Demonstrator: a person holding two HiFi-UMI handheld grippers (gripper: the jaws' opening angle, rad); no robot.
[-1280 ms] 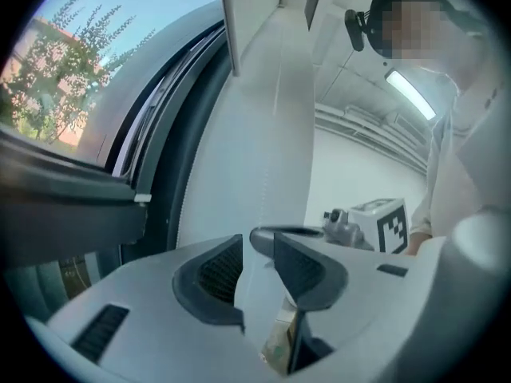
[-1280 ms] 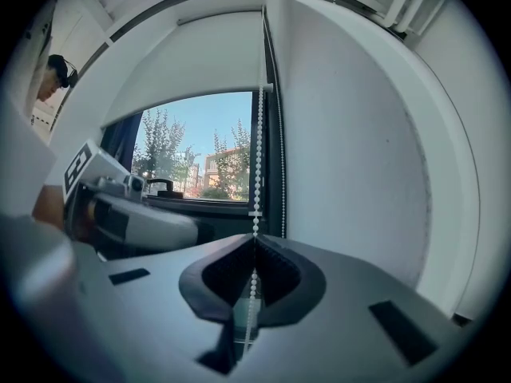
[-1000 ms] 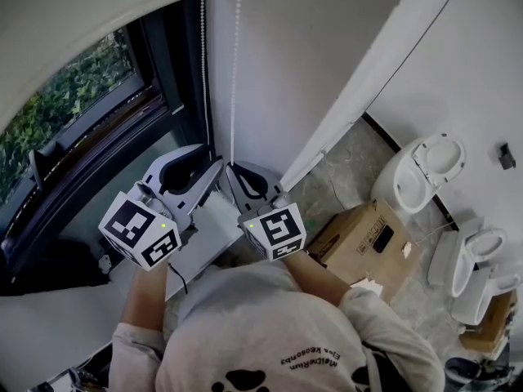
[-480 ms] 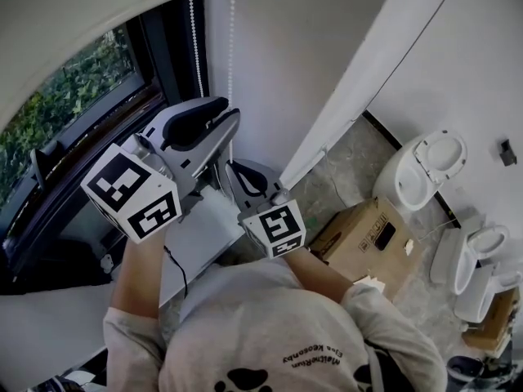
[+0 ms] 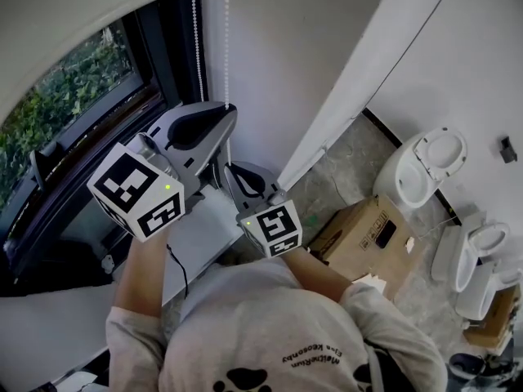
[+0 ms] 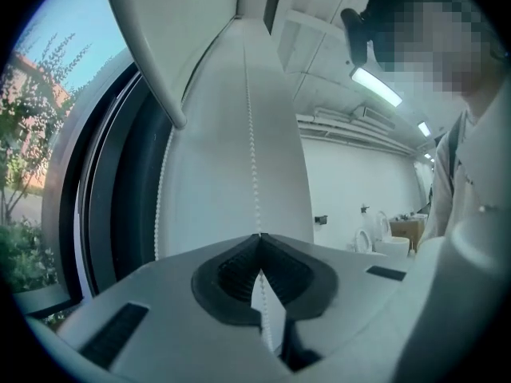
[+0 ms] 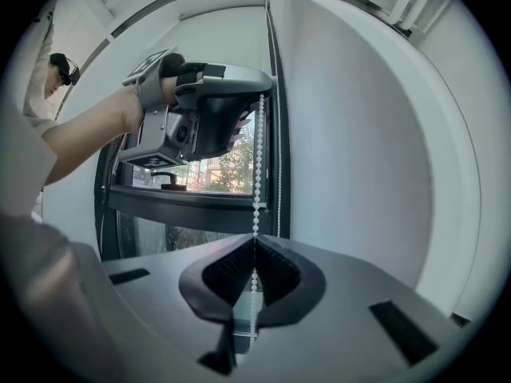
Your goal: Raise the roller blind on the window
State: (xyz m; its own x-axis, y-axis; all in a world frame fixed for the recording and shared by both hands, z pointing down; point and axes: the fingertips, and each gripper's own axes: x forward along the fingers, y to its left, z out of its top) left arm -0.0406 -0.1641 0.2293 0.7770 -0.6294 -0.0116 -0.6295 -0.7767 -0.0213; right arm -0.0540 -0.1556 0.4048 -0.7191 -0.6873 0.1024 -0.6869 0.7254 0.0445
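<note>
The pale roller blind (image 5: 73,15) covers the window's top. Its white bead chain (image 5: 226,39) hangs in two strands beside the wall. My left gripper (image 5: 230,111) is the upper one; its jaws have just closed and now pinch the right strand, bead chain (image 6: 252,150) running straight into the left gripper (image 6: 259,238). Just below it my right gripper (image 5: 230,168) is shut on the same strand. In the right gripper view the bead chain (image 7: 257,158) drops from the left gripper (image 7: 215,110) into the right gripper (image 7: 255,242). The other strand (image 5: 194,31) hangs free.
A dark-framed window (image 5: 82,113) with greenery outside is at left, with a white sill (image 5: 204,227) under my grippers. A plain wall (image 5: 286,64) rises beside the chain. A cardboard box (image 5: 368,235) and toilet bowls (image 5: 425,166) stand on the floor at right.
My left gripper has risen along the chain with open jaws and then closed on the strand. The right gripper has kept still, shut on the chain.
</note>
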